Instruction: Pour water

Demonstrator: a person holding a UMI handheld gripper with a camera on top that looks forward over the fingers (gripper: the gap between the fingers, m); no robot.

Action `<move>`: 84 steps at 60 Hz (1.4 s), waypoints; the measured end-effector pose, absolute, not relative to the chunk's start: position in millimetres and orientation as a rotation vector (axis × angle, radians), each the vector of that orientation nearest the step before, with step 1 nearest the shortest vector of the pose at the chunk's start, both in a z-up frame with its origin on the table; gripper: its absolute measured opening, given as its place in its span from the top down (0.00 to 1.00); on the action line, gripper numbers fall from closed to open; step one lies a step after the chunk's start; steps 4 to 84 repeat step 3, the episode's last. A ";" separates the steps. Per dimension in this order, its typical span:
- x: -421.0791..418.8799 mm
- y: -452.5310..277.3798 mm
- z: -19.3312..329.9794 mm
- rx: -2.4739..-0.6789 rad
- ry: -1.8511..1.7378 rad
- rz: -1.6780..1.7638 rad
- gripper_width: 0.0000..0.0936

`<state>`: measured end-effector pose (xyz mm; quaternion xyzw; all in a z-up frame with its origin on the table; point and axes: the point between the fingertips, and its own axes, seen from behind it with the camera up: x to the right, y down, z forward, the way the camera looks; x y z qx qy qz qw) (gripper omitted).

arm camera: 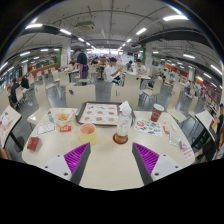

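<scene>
The scene is a large cafeteria hall with rows of ceiling lights [140,31] overhead and tables and chairs extending to the far wall. At the far left of the cream table [108,168] lies a small red packet [33,144], with a white sheet of paper [45,128] just beyond it. Next comes a shallow dish [65,117] and, just beside it, an orange bowl [88,128]. Behind these rests a rectangular tray [99,113] bearing a printed pattern. The gripper [108,158] hovers above the near part of the table, its two fingers spread apart and grasping nothing, the purple pads [75,156] facing inward. A clear bottle [122,124] stands upright on the table just ahead of the fingers. To its right stands a red cup [157,112], with scattered small items whose type cannot be determined lying nearby. Seated persons [113,68] occupy distant tables.
</scene>
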<state>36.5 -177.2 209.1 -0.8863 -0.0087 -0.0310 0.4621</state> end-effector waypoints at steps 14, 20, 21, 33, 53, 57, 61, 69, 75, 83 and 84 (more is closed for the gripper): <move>40.1 -178.5 211.0 -2.180 -0.020 -0.096 0.09; 40.1 -178.5 211.0 -2.180 -0.020 -0.096 0.09; 40.1 -178.5 211.0 -2.180 -0.020 -0.096 0.09; 40.1 -178.5 211.0 -2.180 -0.020 -0.096 0.09; 40.1 -178.5 211.0 -2.180 -0.020 -0.096 0.09; 40.1 -178.5 211.0 -2.180 -0.020 -0.096 0.09; 40.1 -178.5 211.0 -2.180 -0.020 -0.096 0.09; 40.1 -178.5 211.0 -2.180 -0.020 -0.096 0.09; 40.1 -178.5 211.0 -2.180 -0.020 -0.096 0.09; 40.1 -178.5 211.0 -2.180 -0.020 -0.096 0.09; 40.1 -178.5 211.0 -2.180 -0.020 -0.096 0.09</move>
